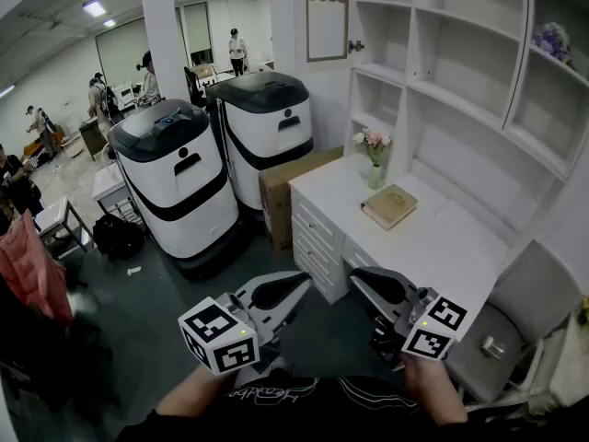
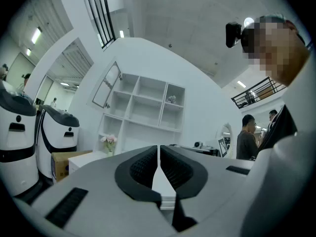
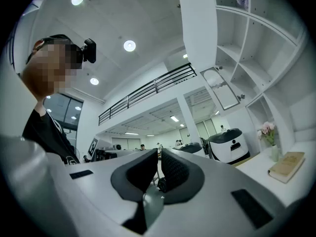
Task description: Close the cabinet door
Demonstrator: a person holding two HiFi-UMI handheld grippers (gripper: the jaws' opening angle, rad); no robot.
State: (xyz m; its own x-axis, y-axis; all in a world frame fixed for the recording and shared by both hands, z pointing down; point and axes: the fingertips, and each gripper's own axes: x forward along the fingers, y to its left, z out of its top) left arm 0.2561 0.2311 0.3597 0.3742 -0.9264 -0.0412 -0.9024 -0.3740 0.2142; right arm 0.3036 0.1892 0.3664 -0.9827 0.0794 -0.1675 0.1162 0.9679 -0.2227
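Note:
The white cabinet door with a mirrored panel stands open at the top left of the shelf unit, its small knob at the lower right corner. It also shows as a tilted door in the left gripper view and as a door high up in the right gripper view. Both grippers are held low, close to my body and far from the door. My left gripper is shut and empty. My right gripper is also shut with nothing in it.
A white desk with drawers stands under the shelves, bearing a vase of flowers and a book. A grey chair sits at the right. Two white machines and a cardboard box stand left of the desk. People are in the background.

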